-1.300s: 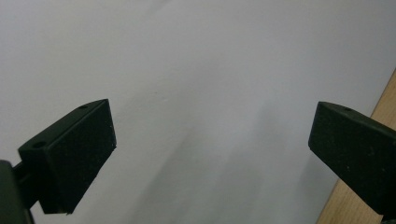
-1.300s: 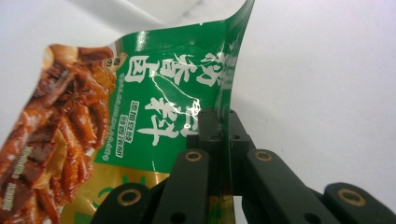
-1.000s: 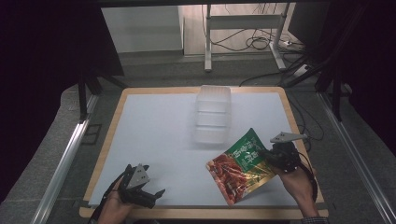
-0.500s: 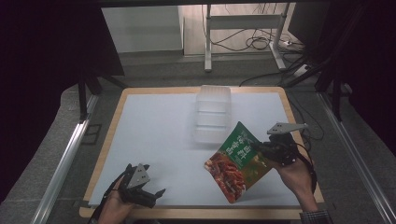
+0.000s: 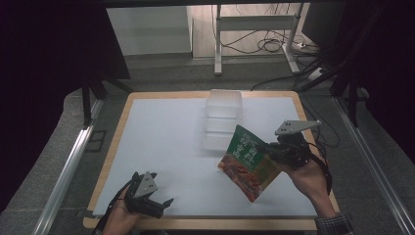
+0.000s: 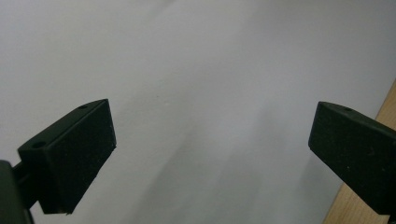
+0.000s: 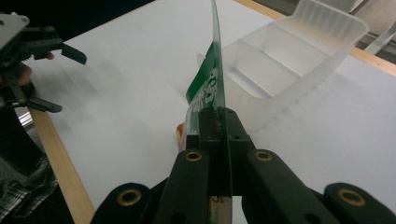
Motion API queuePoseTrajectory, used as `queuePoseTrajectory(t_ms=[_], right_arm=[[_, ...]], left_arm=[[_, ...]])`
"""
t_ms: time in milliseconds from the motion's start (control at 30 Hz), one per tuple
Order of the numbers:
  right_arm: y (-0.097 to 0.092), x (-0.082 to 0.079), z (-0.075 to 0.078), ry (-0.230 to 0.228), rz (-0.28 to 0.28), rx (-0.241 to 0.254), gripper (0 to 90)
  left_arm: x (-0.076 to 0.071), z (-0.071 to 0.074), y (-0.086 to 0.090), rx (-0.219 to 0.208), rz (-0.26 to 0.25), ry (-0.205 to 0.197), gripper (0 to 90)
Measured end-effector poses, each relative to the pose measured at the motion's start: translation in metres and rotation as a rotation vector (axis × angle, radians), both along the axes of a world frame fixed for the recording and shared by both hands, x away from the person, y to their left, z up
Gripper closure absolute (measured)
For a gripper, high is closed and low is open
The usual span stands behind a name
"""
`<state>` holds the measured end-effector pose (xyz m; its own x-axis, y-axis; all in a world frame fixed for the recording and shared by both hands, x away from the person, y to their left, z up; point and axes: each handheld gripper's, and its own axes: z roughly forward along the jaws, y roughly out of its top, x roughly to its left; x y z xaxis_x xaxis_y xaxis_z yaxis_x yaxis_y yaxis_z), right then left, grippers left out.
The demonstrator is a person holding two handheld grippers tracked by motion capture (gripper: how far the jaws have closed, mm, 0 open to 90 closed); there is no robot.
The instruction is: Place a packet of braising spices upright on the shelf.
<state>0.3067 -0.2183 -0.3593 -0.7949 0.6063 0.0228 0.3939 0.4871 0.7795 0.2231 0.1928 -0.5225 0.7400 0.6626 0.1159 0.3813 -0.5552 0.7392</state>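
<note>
A green and red snack packet (image 5: 247,162) hangs tilted above the white table top, just right of centre. My right gripper (image 5: 275,151) is shut on the packet's right edge. In the right gripper view the packet (image 7: 210,91) stands edge-on, pinched between the two black jaws of my right gripper (image 7: 217,122). A clear plastic compartment tray (image 5: 223,117) lies at the middle back, just beyond the packet; in the right gripper view this tray (image 7: 299,60) sits to the upper right. My left gripper (image 5: 155,204) rests at the front left edge, open, and in its own view my left gripper (image 6: 210,135) frames bare table.
The white table top (image 5: 161,137) has a wooden rim (image 5: 113,147). A metal rail (image 5: 66,166) runs along the left side. Cables and a stand's legs (image 5: 254,44) lie on the floor beyond the far edge.
My right gripper has lifted the packet off the table and carried it up and back toward the tray. The left gripper has stayed put.
</note>
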Motion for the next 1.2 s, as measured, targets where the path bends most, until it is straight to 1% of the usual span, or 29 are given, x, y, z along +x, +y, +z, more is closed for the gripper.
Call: queuePoseTrajectory(t_ms=[67, 100, 167, 333, 400, 567, 700, 767, 800, 900, 1000, 1033, 1200], right_arm=[[0.001, 0.0, 0.002, -0.003, 0.005, -0.004, 89.2], [0.004, 0.0, 0.006, -0.009, 0.014, -0.005, 89.2], [0.006, 0.0, 0.009, -0.016, 0.019, -0.013, 89.2], [0.007, 0.001, 0.017, -0.029, 0.012, -0.017, 89.2], [0.005, 0.004, 0.022, -0.037, 0.003, -0.019, 89.2], [0.003, 0.008, 0.032, -0.031, 0.004, 0.0, 89.2], [0.003, 0.011, 0.041, -0.033, 0.006, 0.009, 89.2], [0.004, 0.012, 0.043, -0.036, 0.007, 0.009, 89.2], [0.006, 0.015, 0.049, -0.044, 0.008, 0.008, 89.2], [0.009, 0.02, 0.056, -0.058, 0.009, 0.008, 89.2], [0.011, 0.023, 0.061, -0.065, 0.007, 0.01, 89.2], [0.014, 0.028, 0.066, -0.071, 0.004, 0.016, 89.2], [0.02, 0.041, 0.076, -0.072, 0.001, 0.031, 89.2]], left_arm=[[0.0, 0.0, 0.0, -0.001, 0.001, -0.001, 0.5], [0.0, 0.0, 0.0, -0.002, 0.002, -0.002, 0.5], [0.0, 0.001, 0.001, -0.005, 0.004, -0.003, 0.5], [0.0, 0.001, 0.001, -0.006, 0.004, -0.002, 0.5], [0.0, 0.001, 0.001, -0.004, 0.003, -0.002, 0.5], [0.0, 0.001, 0.0, -0.003, 0.004, -0.001, 0.5], [0.0, 0.001, 0.0, -0.003, 0.002, 0.0, 0.5], [0.0, 0.0, 0.0, -0.002, 0.002, 0.001, 0.5], [0.0, 0.0, 0.0, -0.002, 0.002, 0.001, 0.5], [0.0, 0.0, 0.0, 0.001, 0.0, 0.0, 0.5], [0.001, 0.0, 0.001, 0.001, 0.001, 0.0, 0.5], [0.0, 0.001, 0.001, 0.001, 0.001, 0.0, 0.4], [0.0, 0.001, 0.001, -0.007, 0.005, -0.003, 0.3]])
